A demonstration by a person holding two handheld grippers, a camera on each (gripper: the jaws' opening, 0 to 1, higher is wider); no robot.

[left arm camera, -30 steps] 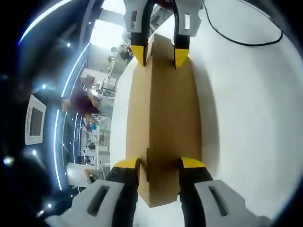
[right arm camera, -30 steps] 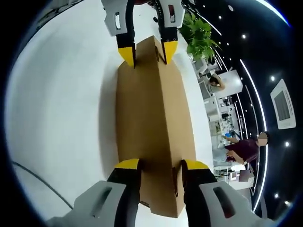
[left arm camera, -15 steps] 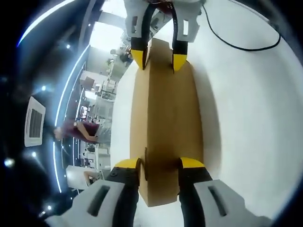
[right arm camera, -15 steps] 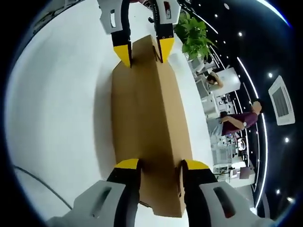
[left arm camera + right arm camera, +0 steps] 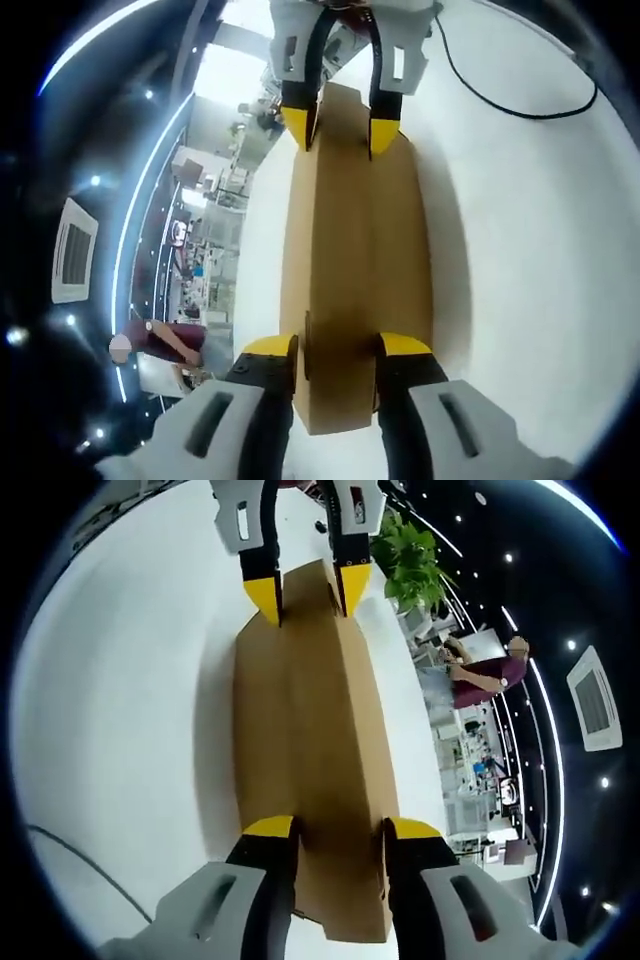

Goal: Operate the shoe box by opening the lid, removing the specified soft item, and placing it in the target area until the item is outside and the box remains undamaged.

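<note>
- Left gripper view, change since earlier: the person in dark red (image 5: pixel 160 340) stood level with the middle of the box one second ago and now appears low in the view, near the box's near end; the box and both grippers hold the same places as before.
- Left gripper view: the box (image 5: pixel 358 270), plain brown cardboard with its lid closed, lies lengthwise on the white table (image 5: pixel 530 260).
- Left gripper view: the left gripper (image 5: pixel 336 347) grips the near end of the box, one yellow-tipped jaw pressed on each side of it.
- Left gripper view: the right gripper (image 5: pixel 341 128) pinches the far end of the box in the same way.
- Left gripper view: a black cable (image 5: pixel 500 90) curves over the table beyond the box's far end, apart from the box.
- Right gripper view, change since earlier: the person (image 5: pixel 490 670) has shifted from beside the box's near half to beside its far half.
- Right gripper view: the box (image 5: pixel 305 750) runs away from the camera on the table (image 5: pixel 110 710), lid shut.
- Right gripper view: the right gripper (image 5: pixel 338 827) clamps the near end between its jaws.
- Right gripper view: the left gripper (image 5: pixel 308 588) clamps the far end.
- Right gripper view: a green plant (image 5: pixel 412 560) stands past the far end of the box, off the table.
- Right gripper view: a cable (image 5: pixel 90 865) lies on the table near the box's near end, apart from it.
</note>
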